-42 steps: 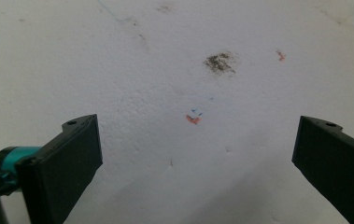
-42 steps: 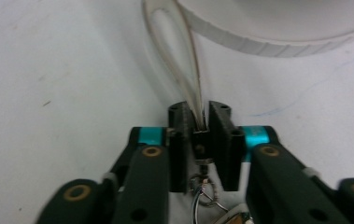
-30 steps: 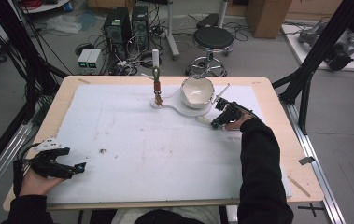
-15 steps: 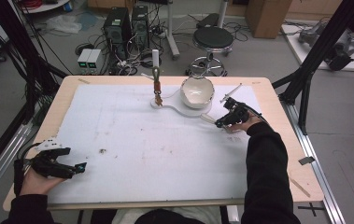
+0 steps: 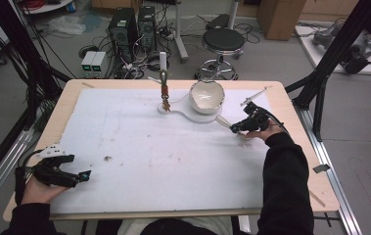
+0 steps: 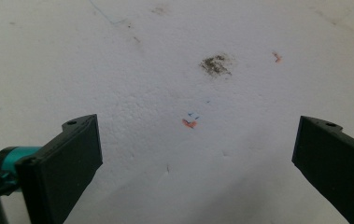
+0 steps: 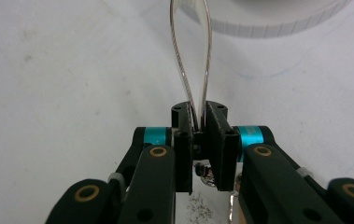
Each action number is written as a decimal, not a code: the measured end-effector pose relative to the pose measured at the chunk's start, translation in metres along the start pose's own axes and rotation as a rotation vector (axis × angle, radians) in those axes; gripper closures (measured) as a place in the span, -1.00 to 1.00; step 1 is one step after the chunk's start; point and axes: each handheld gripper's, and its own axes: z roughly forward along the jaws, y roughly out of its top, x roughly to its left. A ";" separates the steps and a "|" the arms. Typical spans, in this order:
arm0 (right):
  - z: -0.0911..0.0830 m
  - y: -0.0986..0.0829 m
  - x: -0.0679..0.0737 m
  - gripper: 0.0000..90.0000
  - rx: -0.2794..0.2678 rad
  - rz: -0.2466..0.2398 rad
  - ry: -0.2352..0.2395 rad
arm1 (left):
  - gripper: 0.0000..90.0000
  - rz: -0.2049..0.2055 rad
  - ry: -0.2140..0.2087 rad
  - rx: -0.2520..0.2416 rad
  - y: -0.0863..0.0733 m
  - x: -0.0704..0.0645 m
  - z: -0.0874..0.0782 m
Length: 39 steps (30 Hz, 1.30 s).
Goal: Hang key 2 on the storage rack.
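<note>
though clamped on the spoon handle, right hand-held gripper beside bowl.

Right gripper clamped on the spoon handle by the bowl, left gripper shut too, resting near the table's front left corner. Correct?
Not quite: the left gripper is open, jaws wide apart in the left gripper view. The right gripper is clamped on the spoon handle by the bowl.

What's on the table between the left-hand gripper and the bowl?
High view: mostly bare white sheet between left gripper and bowl, with only a dark smudge.
</note>
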 end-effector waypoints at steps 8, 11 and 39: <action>-0.021 0.003 0.011 0.81 -0.111 0.011 0.021 | -0.96 -0.005 -0.006 -0.019 0.001 0.001 -0.001; -0.026 0.007 0.021 0.81 -0.141 -0.014 0.020 | -0.96 0.001 -0.007 -0.019 0.002 0.001 -0.001; -0.042 0.033 0.104 0.81 -0.352 -0.108 0.108 | -0.96 0.025 -0.019 -0.033 0.013 -0.003 0.004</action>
